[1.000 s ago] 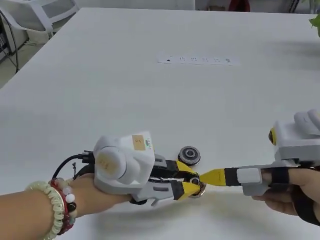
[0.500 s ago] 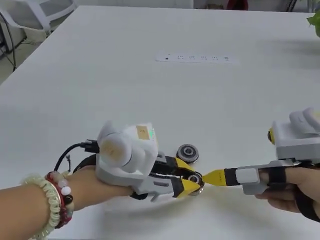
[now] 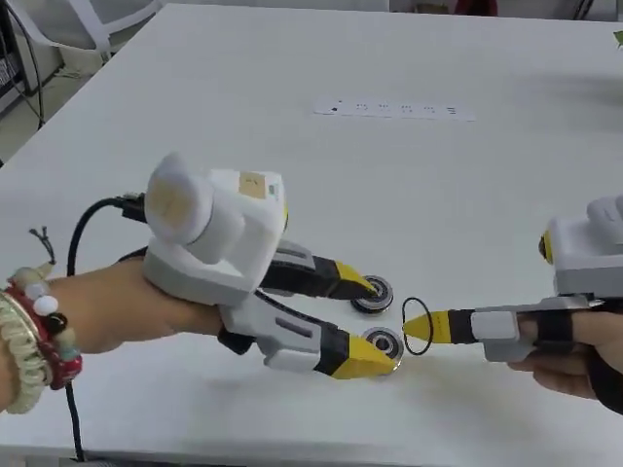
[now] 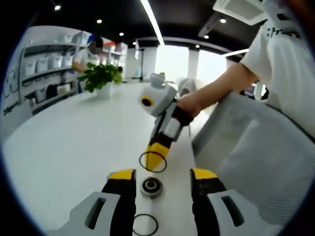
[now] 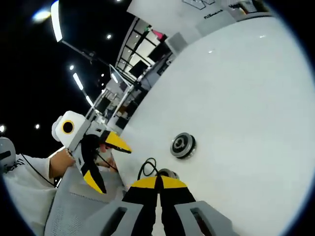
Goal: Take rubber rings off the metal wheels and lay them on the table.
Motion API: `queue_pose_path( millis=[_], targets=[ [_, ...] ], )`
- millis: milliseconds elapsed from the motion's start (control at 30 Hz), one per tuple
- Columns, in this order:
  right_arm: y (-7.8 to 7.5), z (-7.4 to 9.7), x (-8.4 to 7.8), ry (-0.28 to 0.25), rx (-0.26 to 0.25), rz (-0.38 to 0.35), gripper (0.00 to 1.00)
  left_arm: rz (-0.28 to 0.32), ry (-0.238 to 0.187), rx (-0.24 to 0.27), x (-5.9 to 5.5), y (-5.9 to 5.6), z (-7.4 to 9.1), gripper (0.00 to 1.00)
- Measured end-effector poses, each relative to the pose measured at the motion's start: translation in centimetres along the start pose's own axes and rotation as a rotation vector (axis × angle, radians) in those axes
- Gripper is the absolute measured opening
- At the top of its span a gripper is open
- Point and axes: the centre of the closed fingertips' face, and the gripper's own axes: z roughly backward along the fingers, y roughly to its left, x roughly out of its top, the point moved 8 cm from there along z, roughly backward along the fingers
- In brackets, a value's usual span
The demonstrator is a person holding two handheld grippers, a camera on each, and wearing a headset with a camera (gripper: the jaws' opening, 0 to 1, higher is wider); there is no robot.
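Two metal wheels lie near the table's front edge: one [image 3: 373, 292] farther back, one [image 3: 383, 342] nearer. My left gripper [image 3: 383, 324] is open, and its jaws straddle the near wheel [image 4: 151, 187] without touching it. My right gripper [image 3: 428, 329] comes in from the right and is shut on a thin black rubber ring [image 3: 404, 321], which it holds upright just right of the near wheel. The left gripper view also has this held ring [image 4: 140, 161] and another ring [image 4: 134, 222] flat on the table between the jaws. In the right gripper view, the far wheel [image 5: 183, 145] lies beyond the shut jaws.
The white table [image 3: 292, 175] is broad and bare behind the wheels. A flat white power strip [image 3: 394, 110] lies far back. The table's front edge runs close below both grippers. A potted plant [image 4: 101, 76] stands at the far end.
My left gripper has opened, lifted and tilted, letting go of the near wheel. The rubber ring has come off that wheel and now hangs in the right gripper's shut tip.
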Motion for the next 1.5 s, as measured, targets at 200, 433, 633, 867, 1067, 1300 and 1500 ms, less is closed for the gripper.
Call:
queue_pose_path(
  millis=[200, 433, 633, 867, 1067, 1300, 1500],
  targets=[
    [0.5, 0.5, 0.8, -0.013, 0.002, 0.033, 0.0, -0.018, -0.01, 0.042, 1.0, -0.7, 2.6, 0.56],
    [1.1, 1.7, 2.0, -0.063, 0.022, 0.016, 0.0, -0.045, -0.02, 0.146, 1.5, -1.2, 6.0, 0.67],
    [1.8, 2.3, 2.6, -0.063, 0.016, 0.047, 0.0, -0.044, -0.004, 0.239, 0.9, -2.0, 8.8, 0.73],
    [2.9, 3.2, 3.3, -0.086, 0.021, 0.078, 0.0, 0.0, -0.003, 0.351, -0.2, -2.7, 11.4, 0.78],
    [4.2, 3.8, 4.2, -0.126, 0.041, 0.103, 0.0, 0.051, -0.026, 0.445, -1.3, -3.0, 13.7, 0.85],
    [6.1, 4.5, 5.9, -0.173, 0.057, 0.171, 0.0, 0.102, 0.003, 0.534, -3.2, -3.8, 15.7, 0.9],
    [7.4, 4.0, 7.1, -0.165, 0.038, 0.266, 0.0, 0.146, -0.011, 0.568, -4.2, -4.2, 16.5, 0.91]
  ],
)
